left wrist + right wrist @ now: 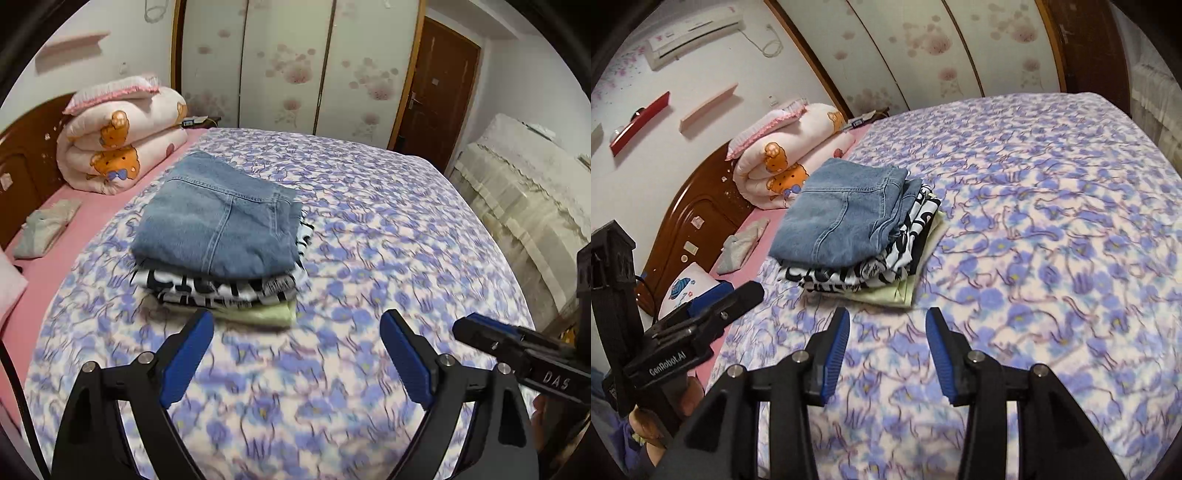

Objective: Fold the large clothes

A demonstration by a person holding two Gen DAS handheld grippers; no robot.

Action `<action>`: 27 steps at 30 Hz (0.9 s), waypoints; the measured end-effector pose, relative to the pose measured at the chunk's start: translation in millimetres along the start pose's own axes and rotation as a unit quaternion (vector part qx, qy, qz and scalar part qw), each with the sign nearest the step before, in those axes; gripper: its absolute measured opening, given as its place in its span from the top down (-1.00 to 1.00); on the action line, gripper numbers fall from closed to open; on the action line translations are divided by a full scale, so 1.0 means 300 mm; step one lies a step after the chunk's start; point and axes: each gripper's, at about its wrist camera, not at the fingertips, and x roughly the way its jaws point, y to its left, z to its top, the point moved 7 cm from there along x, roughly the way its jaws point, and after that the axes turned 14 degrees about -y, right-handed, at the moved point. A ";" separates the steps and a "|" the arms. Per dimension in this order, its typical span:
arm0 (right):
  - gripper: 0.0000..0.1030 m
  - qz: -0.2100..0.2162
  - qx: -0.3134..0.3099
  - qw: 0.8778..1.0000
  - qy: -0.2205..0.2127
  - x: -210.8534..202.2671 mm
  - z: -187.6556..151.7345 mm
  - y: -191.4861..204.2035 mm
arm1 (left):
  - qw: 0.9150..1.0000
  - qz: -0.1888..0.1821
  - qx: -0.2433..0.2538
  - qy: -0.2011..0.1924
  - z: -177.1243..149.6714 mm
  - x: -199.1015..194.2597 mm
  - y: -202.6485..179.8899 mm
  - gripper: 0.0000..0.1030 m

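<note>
A pile of folded clothes lies on the flowered bedspread (369,229). Folded blue jeans (218,221) (846,218) sit on top, over a black-and-white printed garment (221,288) (879,269) and a pale green one (266,314) (886,295). My left gripper (297,332) hangs above the bedspread just short of the pile, jaws wide, nothing between them. My right gripper (888,325) is also near the pile's front edge, jaws partly apart and empty. Each gripper shows at the edge of the other's view: the right gripper (517,350), the left gripper (701,321).
A rolled pink quilt with bear prints (122,140) (786,162) rests against the wooden headboard (694,218). A small grey cloth (44,229) (742,243) lies on the pink sheet. A wardrobe (288,62), a brown door (436,92) and a lace-covered piece of furniture (524,206) surround the bed.
</note>
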 end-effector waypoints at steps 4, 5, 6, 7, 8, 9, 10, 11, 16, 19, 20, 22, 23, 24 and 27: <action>0.16 -0.018 0.005 1.000 0.000 -0.189 -0.072 -0.008 | 1.000 0.005 -0.003 0.011 -0.072 -0.184 -0.074 -0.78; 0.16 -0.021 0.008 1.000 0.004 -0.236 -0.093 -0.012 | 1.000 0.003 -0.005 0.018 -0.094 -0.234 -0.094 -0.78; 0.16 -0.022 0.009 1.000 0.006 -0.282 -0.114 -0.011 | 1.000 0.001 -0.005 0.020 -0.107 -0.266 -0.103 -0.78; 0.16 -0.023 0.009 1.000 0.007 -0.316 -0.132 -0.010 | 1.000 -0.003 -0.005 0.022 -0.128 -0.316 -0.123 -0.78; 0.16 -0.027 0.006 1.000 0.008 -0.375 -0.158 -0.007 | 1.000 -0.004 -0.005 0.022 -0.144 -0.352 -0.137 -0.79; 0.15 -0.030 0.004 1.000 0.007 -0.418 -0.178 -0.007 | 1.000 -0.005 -0.002 0.022 -0.163 -0.390 -0.153 -0.79; 0.15 -0.032 0.002 0.999 0.007 -0.449 -0.195 -0.005 | 1.000 -0.004 0.002 0.025 -0.188 -0.431 -0.170 -0.79; 0.15 -0.036 0.000 0.999 0.008 -0.497 -0.223 -0.004 | 1.000 -0.005 0.004 0.027 -0.212 -0.466 -0.185 -0.79; -0.02 -0.048 -0.003 0.999 0.005 -0.634 -0.325 -0.011 | 0.999 -0.016 -0.005 0.039 -0.334 -0.578 -0.237 -0.79; -0.03 -0.059 -0.009 0.998 0.001 -0.684 -0.383 -0.014 | 0.999 -0.008 -0.007 0.051 -0.411 -0.617 -0.253 -0.80; -0.03 -0.064 -0.010 0.998 0.001 -0.705 -0.411 -0.020 | 0.998 -0.006 -0.007 0.055 -0.441 -0.631 -0.257 -0.80; -0.05 -0.068 -0.012 0.998 0.000 -0.723 -0.447 -0.027 | 0.998 -0.002 -0.005 0.058 -0.484 -0.643 -0.265 -0.80; -0.06 -0.075 -0.014 0.997 0.000 -0.732 -0.475 -0.032 | 0.998 0.002 0.000 0.058 -0.508 -0.651 -0.273 -0.80; -0.09 -0.080 -0.018 0.997 -0.001 -0.735 -0.491 -0.037 | 0.998 0.008 0.010 0.057 -0.529 -0.656 -0.279 -0.80; -0.10 -0.103 -0.025 0.994 -0.005 -0.739 -0.546 -0.056 | 0.998 0.024 0.022 0.056 -0.585 -0.661 -0.292 -0.80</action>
